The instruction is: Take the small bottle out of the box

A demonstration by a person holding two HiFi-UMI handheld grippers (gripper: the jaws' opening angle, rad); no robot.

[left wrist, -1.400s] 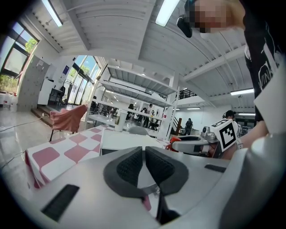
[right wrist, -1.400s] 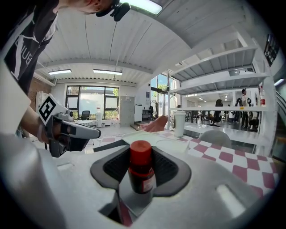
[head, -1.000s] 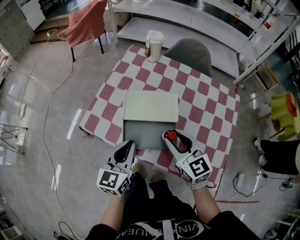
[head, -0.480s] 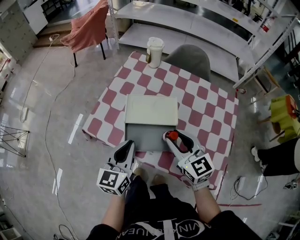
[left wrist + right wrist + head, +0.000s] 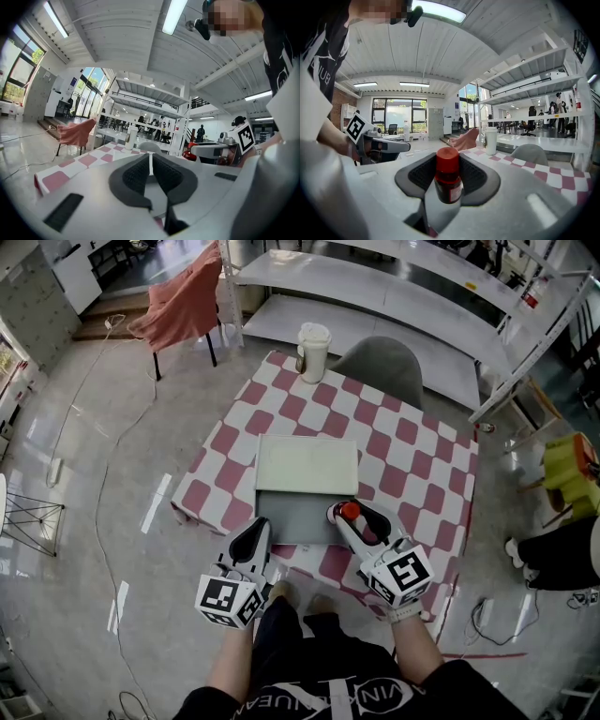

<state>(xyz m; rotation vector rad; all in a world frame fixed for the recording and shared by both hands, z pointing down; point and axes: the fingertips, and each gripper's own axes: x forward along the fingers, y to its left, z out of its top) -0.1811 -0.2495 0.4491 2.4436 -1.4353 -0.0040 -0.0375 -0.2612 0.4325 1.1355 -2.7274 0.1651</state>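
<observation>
A small dark bottle with a red cap is clamped upright between the fingers of my right gripper, just off the right front corner of the open box. Seen from the right gripper view, the bottle fills the gap of that gripper. The box's grey tray lies on the checkered table, its cream lid folded back behind it. My left gripper hovers at the tray's left front corner, shut with nothing in it; its pads nearly meet.
A tall lidded cup stands at the table's far edge, with a grey chair behind it. A chair draped in red cloth is at the far left, white shelving at the back and a green chair to the right.
Both grippers have risen a little above the table's front edge, the right one still holding the bottle. The table and box look slightly farther away.
</observation>
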